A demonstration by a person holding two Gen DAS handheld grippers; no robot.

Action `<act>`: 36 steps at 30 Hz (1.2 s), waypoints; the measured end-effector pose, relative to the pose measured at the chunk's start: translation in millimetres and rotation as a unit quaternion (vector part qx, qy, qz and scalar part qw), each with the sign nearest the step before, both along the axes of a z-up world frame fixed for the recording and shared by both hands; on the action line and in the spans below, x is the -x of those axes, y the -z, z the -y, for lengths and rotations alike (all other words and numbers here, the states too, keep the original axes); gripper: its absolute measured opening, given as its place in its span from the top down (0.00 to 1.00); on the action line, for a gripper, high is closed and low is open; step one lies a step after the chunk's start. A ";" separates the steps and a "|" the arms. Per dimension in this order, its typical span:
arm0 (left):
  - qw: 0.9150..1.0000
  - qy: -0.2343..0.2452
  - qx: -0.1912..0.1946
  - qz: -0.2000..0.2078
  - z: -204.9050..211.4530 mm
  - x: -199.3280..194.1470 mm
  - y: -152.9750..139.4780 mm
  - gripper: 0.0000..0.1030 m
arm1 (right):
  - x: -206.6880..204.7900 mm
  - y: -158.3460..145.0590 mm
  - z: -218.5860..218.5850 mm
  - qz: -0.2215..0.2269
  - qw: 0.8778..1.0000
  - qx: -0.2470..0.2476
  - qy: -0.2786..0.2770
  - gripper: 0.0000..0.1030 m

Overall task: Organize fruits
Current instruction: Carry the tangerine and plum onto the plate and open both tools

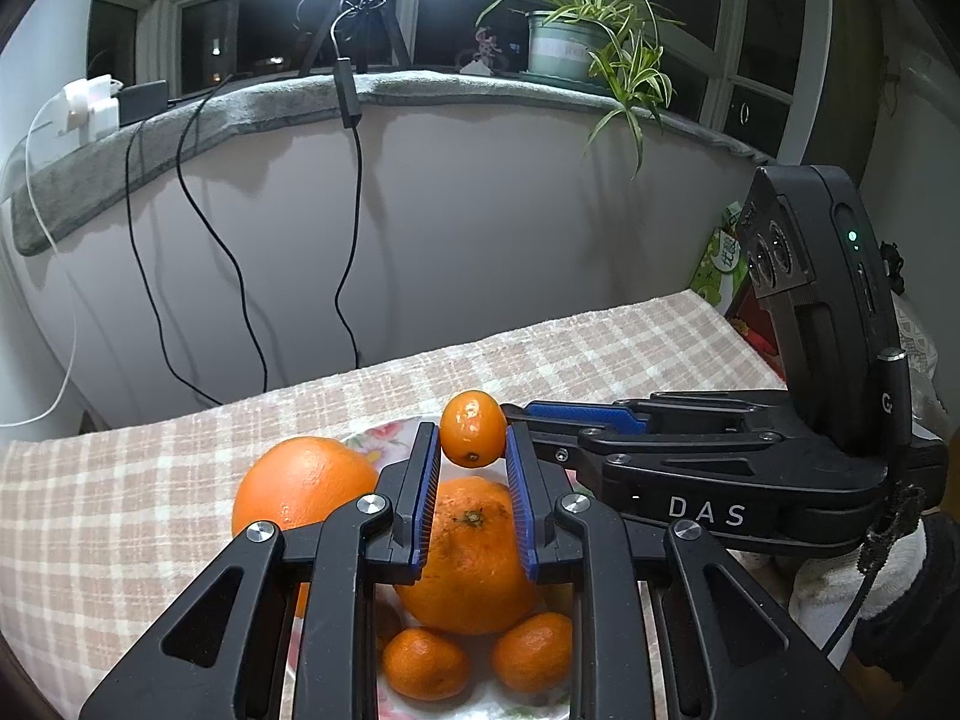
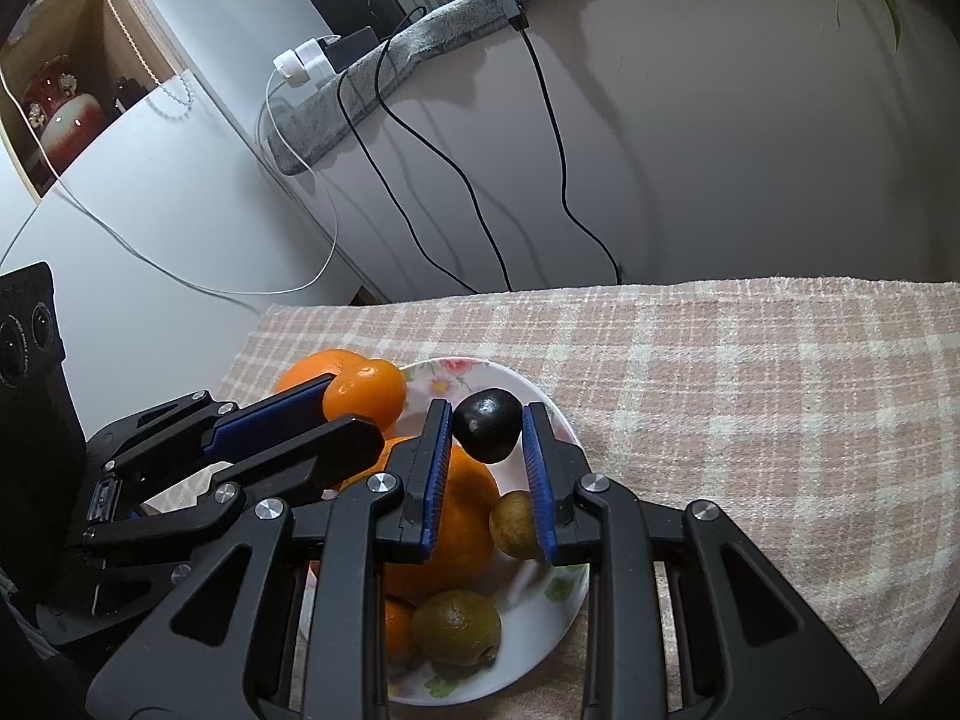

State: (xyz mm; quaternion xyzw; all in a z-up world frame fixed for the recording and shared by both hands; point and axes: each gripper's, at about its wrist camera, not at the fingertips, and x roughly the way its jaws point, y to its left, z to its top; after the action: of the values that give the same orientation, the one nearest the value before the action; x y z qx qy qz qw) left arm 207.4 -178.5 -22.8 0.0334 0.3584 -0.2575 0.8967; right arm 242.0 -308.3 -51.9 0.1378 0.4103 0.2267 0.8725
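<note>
My left gripper [image 1: 473,447] is shut on a small orange kumquat [image 1: 473,429] and holds it above a floral white plate [image 2: 528,396] of fruit. My right gripper [image 2: 487,435] is shut on a small dark fruit [image 2: 486,425] above the same plate. On the plate lie a large orange [image 1: 471,558], small mandarins [image 1: 426,663] and green-brown fruits [image 2: 456,627]. Another large orange [image 1: 300,483] sits at the plate's left edge. The left gripper [image 2: 354,402] shows in the right wrist view with its kumquat [image 2: 366,396]. The right gripper [image 1: 543,420] shows in the left wrist view.
A checked beige cloth [image 2: 750,396] covers the table. Black and white cables [image 1: 354,222] hang down the wall behind it. A potted plant [image 1: 576,42] and a tripod [image 1: 366,0] stand on the padded sill. A green box [image 1: 720,264] sits beyond the table's right end.
</note>
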 end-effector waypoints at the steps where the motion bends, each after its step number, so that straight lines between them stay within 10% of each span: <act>1: 1.000 0.000 0.000 0.000 0.1 0.2 0.1 0.80 | 0.0 0.1 0.2 0.000 1.000 0.000 0.000 0.75; 15: 1.000 -0.005 -0.009 0.007 -0.8 3.8 -2.5 0.79 | 3.2 0.8 3.8 0.001 1.000 0.007 0.007 0.65; 18: 1.000 -0.009 -0.010 0.010 -2.1 4.6 -3.4 0.70 | 5.9 -1.4 6.0 0.007 1.000 0.008 0.013 0.49; 36: 1.000 -0.019 -0.008 0.024 -8.5 17.6 -12.7 0.37 | 26.1 -15.7 18.9 0.029 0.999 0.025 0.039 0.31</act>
State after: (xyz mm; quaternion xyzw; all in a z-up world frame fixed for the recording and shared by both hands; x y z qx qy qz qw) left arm 189.8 -170.0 -10.1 0.0401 0.3395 -0.2368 0.9094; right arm 215.9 -327.3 -36.2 0.1248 0.3845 0.1864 0.8954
